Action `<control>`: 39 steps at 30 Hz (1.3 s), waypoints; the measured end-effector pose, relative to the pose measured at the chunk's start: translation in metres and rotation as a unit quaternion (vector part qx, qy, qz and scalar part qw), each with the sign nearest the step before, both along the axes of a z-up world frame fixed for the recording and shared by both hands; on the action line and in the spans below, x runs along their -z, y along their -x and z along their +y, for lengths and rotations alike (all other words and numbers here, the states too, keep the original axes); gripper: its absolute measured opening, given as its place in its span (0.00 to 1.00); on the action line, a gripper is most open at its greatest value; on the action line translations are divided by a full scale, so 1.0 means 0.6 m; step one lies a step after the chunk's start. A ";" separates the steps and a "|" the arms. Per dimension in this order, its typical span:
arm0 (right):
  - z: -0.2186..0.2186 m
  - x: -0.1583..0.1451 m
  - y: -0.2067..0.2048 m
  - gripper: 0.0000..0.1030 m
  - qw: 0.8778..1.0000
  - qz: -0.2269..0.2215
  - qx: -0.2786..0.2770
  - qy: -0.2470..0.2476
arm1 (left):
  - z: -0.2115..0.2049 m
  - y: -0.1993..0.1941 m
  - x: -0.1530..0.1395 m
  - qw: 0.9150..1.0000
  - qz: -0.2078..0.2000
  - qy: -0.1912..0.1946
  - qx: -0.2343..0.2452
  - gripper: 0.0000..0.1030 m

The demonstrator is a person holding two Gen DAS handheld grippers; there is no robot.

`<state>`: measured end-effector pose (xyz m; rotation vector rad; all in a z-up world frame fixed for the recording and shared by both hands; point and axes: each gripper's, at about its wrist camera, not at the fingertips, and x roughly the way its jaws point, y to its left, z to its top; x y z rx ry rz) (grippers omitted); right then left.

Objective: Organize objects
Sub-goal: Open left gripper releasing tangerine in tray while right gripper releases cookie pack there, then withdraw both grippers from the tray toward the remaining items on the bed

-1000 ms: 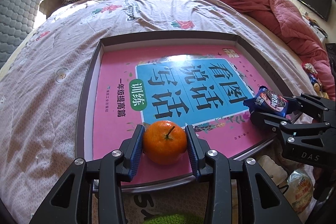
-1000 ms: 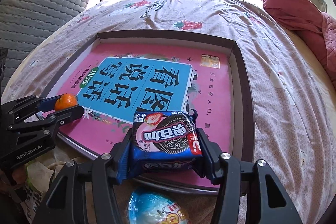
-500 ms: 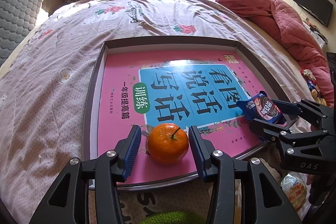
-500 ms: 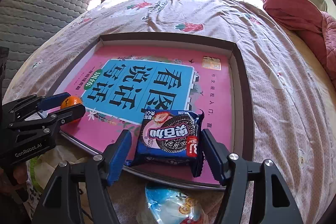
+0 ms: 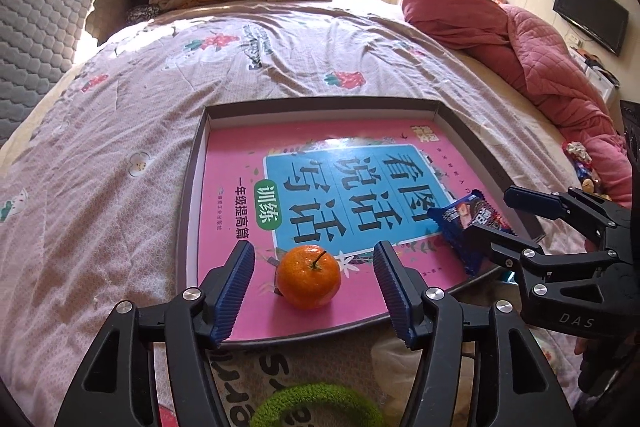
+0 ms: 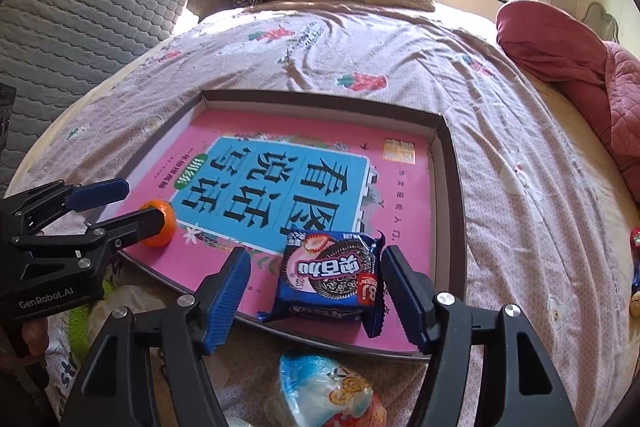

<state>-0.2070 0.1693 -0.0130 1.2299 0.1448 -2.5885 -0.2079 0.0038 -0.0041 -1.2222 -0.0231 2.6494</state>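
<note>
Placement step looks done, retreat is next; left gripper (image 5: 314,285) spread wide, gripping nothing, tangerine (image 5: 309,275) loose between its fingers on the tray (image 5: 320,105) near edge; right gripper (image 6: 314,293) equally wide, empty, biscuit pack (image 6: 332,273) flat at the tray's near-right corner; next call: back both straight out without nudging either; right view alone shows a blue snack bag (image 6: 328,393) off the tray; left view alone shows a green ring (image 5: 316,407).

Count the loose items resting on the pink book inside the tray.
2. A mandarin orange sits near the book's front left corner between the open left gripper; a blue cookie packet lies at the front right, between the open right gripper.
</note>
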 end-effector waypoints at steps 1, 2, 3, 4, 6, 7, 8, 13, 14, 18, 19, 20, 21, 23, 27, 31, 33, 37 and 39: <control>-0.002 -0.006 -0.004 0.65 1.000 0.006 -0.002 0.000 | 0.000 -0.005 -0.006 1.000 0.006 0.002 -0.002 0.64; -0.004 -0.011 -0.007 0.65 1.000 0.012 -0.004 0.001 | 0.000 -0.010 -0.013 1.000 0.013 0.004 -0.004 0.64; -0.006 -0.017 -0.012 0.65 1.000 0.018 -0.006 0.001 | 0.000 -0.016 -0.019 1.000 0.021 0.007 -0.007 0.65; -0.008 -0.023 -0.017 0.65 1.000 0.024 -0.006 0.000 | 0.000 -0.022 -0.026 1.000 0.027 0.009 -0.010 0.66; -0.013 -0.037 -0.028 0.65 0.999 0.040 -0.008 -0.003 | -0.002 -0.034 -0.039 0.999 0.038 0.009 -0.014 0.66; -0.014 -0.044 -0.034 0.65 0.999 0.047 -0.008 -0.002 | -0.002 -0.040 -0.046 0.999 0.044 0.010 -0.015 0.66; -0.014 -0.051 -0.040 0.65 0.998 0.054 -0.009 -0.001 | -0.001 -0.047 -0.052 0.999 0.050 0.012 -0.015 0.66; -0.016 -0.077 -0.073 0.65 0.997 0.082 -0.014 0.007 | 0.007 -0.075 -0.079 0.997 0.076 0.020 -0.017 0.67; -0.017 -0.081 -0.081 0.65 0.996 0.089 -0.014 0.004 | 0.009 -0.080 -0.084 0.997 0.080 0.018 -0.016 0.67; -0.018 -0.095 -0.103 0.65 0.993 0.114 -0.012 -0.005 | 0.015 -0.106 -0.096 0.995 0.094 0.017 -0.015 0.67; -0.017 -0.097 -0.108 0.65 0.993 0.119 -0.010 -0.004 | 0.016 -0.111 -0.098 0.995 0.095 0.016 -0.017 0.67; -0.015 -0.098 -0.114 0.65 0.993 0.121 -0.006 -0.001 | 0.015 -0.117 -0.099 0.995 0.095 0.013 -0.019 0.67; -0.012 -0.099 -0.118 0.65 0.993 0.122 -0.004 0.003 | 0.014 -0.122 -0.100 0.995 0.096 0.009 -0.020 0.67; -0.004 -0.099 -0.130 0.65 0.992 0.125 0.000 0.014 | 0.013 -0.131 -0.102 0.995 0.099 0.005 -0.023 0.67; 0.004 -0.102 -0.151 0.65 0.991 0.134 0.010 0.019 | 0.015 -0.150 -0.106 0.993 0.110 0.018 -0.032 0.67; 0.015 -0.110 -0.168 0.65 0.989 0.140 0.016 0.036 | 0.013 -0.174 -0.104 0.993 0.113 0.022 -0.037 0.67; 0.017 -0.112 -0.177 0.65 0.989 0.143 0.016 0.042 | 0.009 -0.184 -0.103 0.993 0.111 0.019 -0.039 0.67; 0.012 -0.113 -0.191 0.65 0.989 0.144 0.014 0.041 | 0.007 -0.197 -0.099 0.993 0.106 0.015 -0.039 0.67; 0.007 -0.112 -0.200 0.65 0.989 0.141 0.011 0.041 | 0.006 -0.206 -0.096 0.994 0.105 0.016 -0.037 0.67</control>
